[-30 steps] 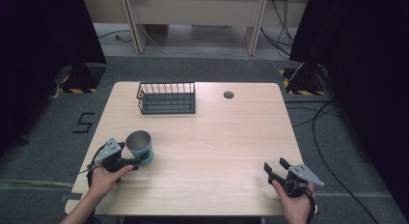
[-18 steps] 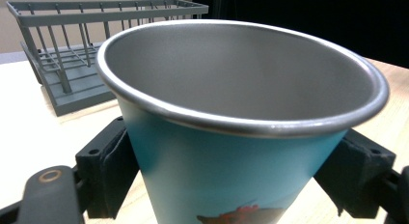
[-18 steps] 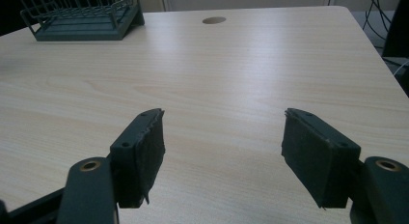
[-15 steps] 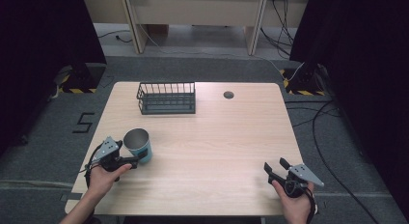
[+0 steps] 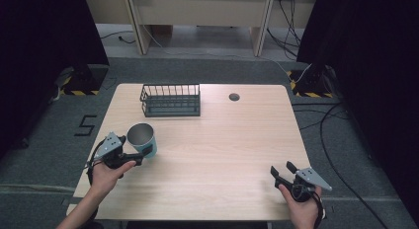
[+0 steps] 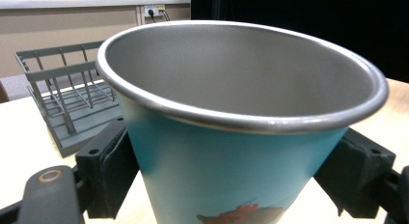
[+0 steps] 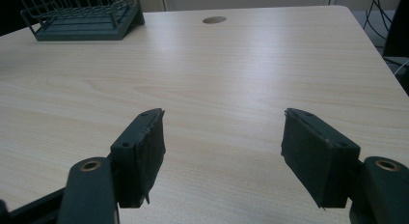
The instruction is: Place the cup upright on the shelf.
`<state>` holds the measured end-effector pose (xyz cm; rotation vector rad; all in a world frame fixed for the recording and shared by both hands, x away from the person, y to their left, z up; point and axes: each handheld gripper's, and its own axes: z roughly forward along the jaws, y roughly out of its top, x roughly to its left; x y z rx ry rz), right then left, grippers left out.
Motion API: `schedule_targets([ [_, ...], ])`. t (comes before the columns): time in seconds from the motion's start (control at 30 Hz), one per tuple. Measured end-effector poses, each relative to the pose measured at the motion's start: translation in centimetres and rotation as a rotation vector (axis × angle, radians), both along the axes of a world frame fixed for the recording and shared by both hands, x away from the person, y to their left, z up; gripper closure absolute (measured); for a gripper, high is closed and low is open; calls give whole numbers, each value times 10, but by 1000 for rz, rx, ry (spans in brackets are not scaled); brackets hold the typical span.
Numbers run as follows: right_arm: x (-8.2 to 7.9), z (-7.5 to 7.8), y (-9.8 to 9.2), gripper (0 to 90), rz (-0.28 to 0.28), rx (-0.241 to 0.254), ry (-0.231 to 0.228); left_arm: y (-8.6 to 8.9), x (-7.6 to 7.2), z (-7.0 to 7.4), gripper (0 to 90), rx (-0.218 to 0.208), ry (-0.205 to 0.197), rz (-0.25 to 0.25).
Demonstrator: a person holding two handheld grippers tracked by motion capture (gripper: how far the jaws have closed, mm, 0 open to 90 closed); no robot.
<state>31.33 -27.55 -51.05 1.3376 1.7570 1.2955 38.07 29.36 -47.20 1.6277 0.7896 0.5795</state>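
Observation:
A teal cup [image 5: 143, 139] with a bare metal inside stands upright near the table's left edge, held at its lower wall by my left gripper [image 5: 140, 154]. In the left gripper view the cup [image 6: 231, 137] sits between both black pads [image 6: 108, 173], which press on its sides. My right gripper [image 5: 281, 168] rests near the front right corner of the table. It is open, and in the right gripper view [image 7: 222, 151] nothing but bare wood lies between its fingers.
A dark grey wire basket [image 5: 170, 100] stands at the back of the wooden table [image 5: 222, 140], left of centre, also seen as the basket [image 6: 62, 98] behind the cup. A round cable hole [image 5: 234, 96] lies at the back middle. Cables run on the floor to the right.
The left gripper and the cup have shifted slightly away from the person, towards the basket. The right gripper has stayed where it was.

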Motion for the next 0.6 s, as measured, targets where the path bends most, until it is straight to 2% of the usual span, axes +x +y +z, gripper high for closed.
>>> schedule_targets([
  [0.6,0,0,0,324,-3,4,2,-1,17,11,163,-4,-16,26],
])
